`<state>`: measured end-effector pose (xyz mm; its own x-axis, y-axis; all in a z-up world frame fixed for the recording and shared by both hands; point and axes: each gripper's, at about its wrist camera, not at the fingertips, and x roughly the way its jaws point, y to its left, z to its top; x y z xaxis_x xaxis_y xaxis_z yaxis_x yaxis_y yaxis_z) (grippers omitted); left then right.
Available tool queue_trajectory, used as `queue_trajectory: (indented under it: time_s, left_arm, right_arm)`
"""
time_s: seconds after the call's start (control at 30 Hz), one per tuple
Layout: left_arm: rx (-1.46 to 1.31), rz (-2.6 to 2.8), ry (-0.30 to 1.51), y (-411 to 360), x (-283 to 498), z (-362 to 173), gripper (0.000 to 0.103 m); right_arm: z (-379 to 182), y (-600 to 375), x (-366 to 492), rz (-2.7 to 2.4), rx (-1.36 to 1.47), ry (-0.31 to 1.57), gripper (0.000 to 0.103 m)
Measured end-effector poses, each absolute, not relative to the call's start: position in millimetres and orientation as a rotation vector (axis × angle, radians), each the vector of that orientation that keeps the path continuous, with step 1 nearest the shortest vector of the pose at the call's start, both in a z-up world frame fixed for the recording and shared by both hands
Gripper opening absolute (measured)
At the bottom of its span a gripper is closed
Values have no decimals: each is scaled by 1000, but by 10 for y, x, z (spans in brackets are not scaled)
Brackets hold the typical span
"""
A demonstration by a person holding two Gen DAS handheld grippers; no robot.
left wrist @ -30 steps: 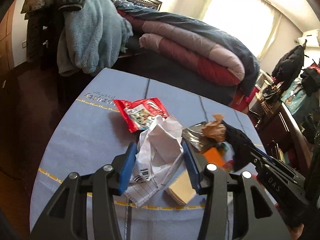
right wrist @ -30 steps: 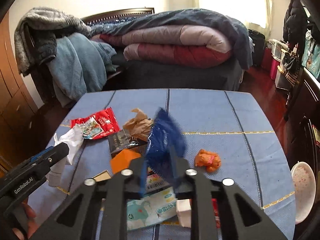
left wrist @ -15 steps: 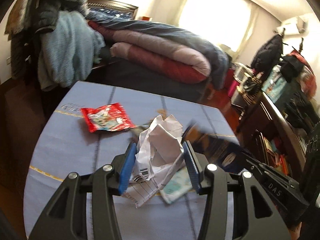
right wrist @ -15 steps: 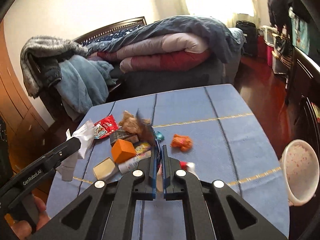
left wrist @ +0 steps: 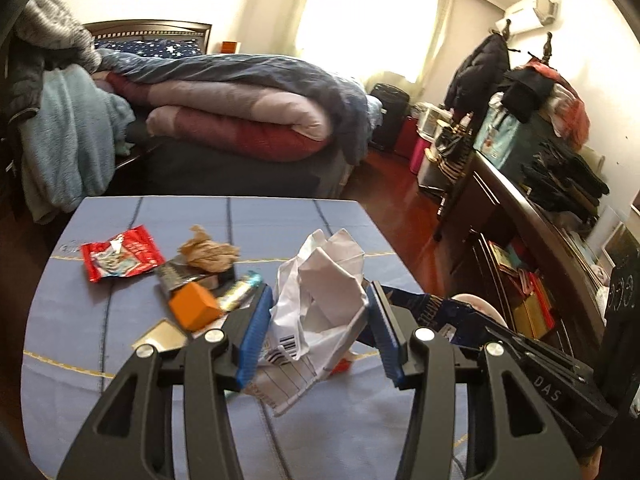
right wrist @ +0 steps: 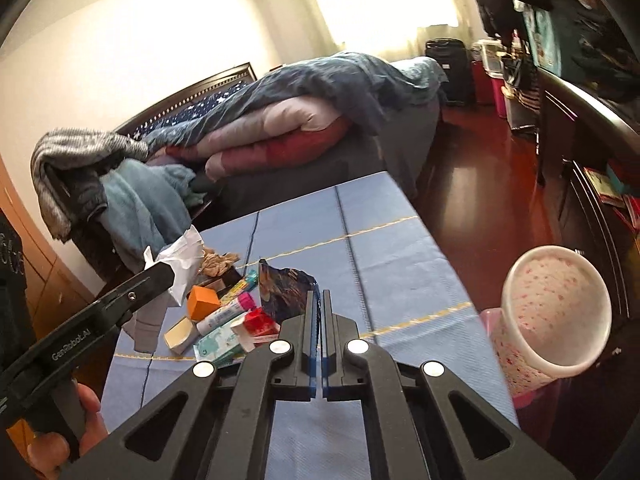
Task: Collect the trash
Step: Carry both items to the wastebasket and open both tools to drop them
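In your left wrist view, your left gripper (left wrist: 318, 322) clamps a crumpled white paper wad (left wrist: 320, 300) above the blue counter (left wrist: 80, 320). In your right wrist view, your right gripper (right wrist: 320, 308) is pinched tight on a dark blue foil wrapper (right wrist: 282, 292), left of a pink-speckled white bin (right wrist: 556, 312).

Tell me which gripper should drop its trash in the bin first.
Right. The right gripper, shut on the blue wrapper, sits beside the bin; the left gripper holds crumpled paper farther off.
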<state>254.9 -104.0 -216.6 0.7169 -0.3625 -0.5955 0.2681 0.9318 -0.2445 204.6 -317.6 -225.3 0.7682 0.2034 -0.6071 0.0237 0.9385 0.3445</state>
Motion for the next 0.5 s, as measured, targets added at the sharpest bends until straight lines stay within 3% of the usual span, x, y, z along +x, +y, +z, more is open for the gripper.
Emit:
queue_trajectory:
  time_s: [0.5]
  left_arm:
    - [-10, -533, 647, -2162, 2427, -1971, 49]
  right_arm:
    - [-2087, -4048, 1529, -35, 438, 566, 1]
